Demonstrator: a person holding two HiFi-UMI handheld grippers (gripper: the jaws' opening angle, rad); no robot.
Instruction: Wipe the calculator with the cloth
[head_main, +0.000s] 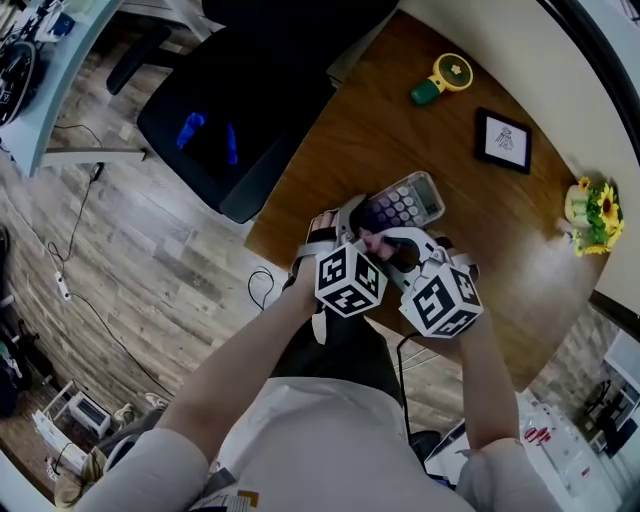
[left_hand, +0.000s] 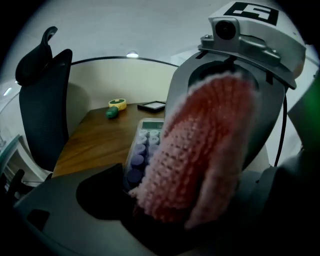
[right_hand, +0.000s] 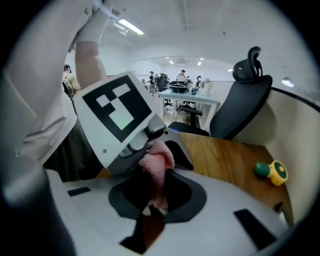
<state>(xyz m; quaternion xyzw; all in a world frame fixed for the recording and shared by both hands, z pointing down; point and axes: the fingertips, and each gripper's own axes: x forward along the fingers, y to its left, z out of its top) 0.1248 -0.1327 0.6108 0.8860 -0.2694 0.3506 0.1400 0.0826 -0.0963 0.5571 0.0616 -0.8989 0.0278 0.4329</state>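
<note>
The calculator (head_main: 405, 203) points lengthwise away, display far. The left gripper (head_main: 348, 218) pinches its near end; the right gripper (head_main: 388, 246) pinches the cloth (left_hand: 205, 145).

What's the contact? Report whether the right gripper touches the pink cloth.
Touching. In the right gripper view, the right gripper has its jaws clamped on the pink cloth.

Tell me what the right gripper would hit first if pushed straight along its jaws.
The left gripper: its marker cube fills the line just past the pink cloth pinched by the right gripper. Depth is unclear, but it looks very close.
</note>
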